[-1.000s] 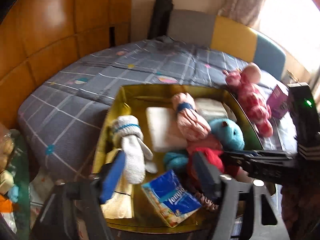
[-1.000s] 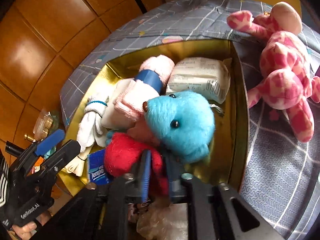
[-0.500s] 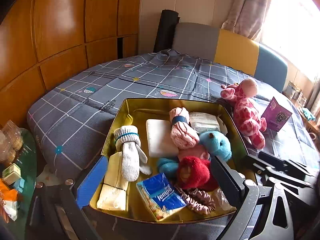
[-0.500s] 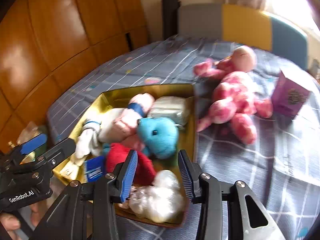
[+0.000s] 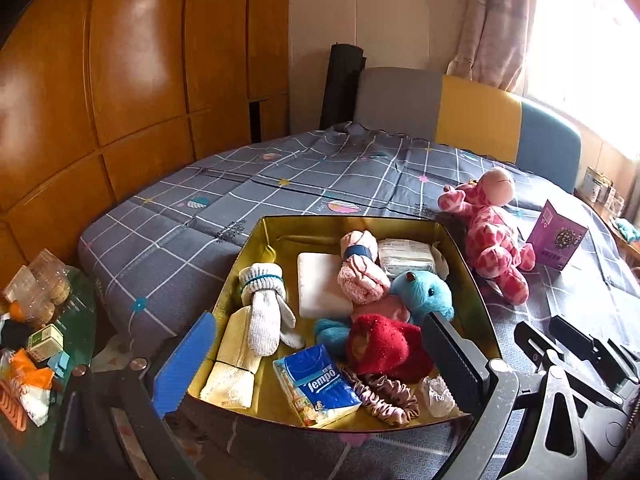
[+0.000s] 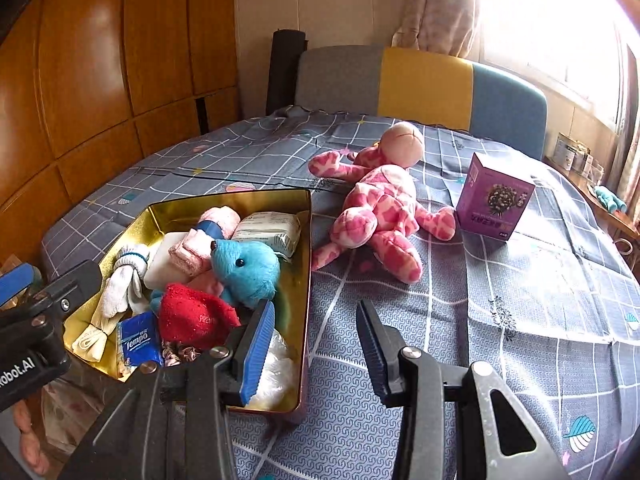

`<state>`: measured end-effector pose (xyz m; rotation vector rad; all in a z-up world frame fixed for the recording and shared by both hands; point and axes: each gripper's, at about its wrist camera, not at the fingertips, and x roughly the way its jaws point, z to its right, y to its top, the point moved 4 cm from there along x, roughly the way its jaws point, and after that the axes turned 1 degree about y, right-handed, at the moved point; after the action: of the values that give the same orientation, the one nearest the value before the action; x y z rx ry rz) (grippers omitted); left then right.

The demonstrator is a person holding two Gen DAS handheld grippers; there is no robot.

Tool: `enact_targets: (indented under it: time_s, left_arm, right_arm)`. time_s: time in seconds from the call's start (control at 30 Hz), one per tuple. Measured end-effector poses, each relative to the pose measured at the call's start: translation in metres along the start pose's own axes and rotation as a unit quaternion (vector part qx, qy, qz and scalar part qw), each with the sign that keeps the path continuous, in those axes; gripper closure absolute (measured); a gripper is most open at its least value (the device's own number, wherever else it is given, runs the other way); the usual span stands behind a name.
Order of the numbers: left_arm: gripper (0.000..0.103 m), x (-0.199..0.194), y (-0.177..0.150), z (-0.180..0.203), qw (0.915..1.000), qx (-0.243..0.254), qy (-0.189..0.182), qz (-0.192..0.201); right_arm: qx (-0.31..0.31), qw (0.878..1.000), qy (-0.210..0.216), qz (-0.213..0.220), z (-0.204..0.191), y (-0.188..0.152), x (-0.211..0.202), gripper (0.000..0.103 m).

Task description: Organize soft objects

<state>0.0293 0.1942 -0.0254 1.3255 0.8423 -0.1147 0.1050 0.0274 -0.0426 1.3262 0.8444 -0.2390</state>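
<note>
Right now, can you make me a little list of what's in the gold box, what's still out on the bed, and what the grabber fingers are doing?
box: gold tin on the grey checked bed cover
inside box: blue plush, red plush, white mitten, tissue pack, scrunchie
still outside: pink spotted plush, lying beside the tin
also on bed: purple carton, upright
left gripper: fingers wide open, empty
right gripper: fingers just opened, nothing between them
</note>
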Motion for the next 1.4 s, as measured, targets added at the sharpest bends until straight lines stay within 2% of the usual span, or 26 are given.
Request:
enact_targets:
  time_s: [1.4]
  left_arm:
    - [0.000,0.001,-0.002,-0.003,0.9998,-0.005,0.004,-0.016]
  right_arm:
    - [-0.009,1.000,0.005,0.015,-0.010,0.000,-0.014,0.060]
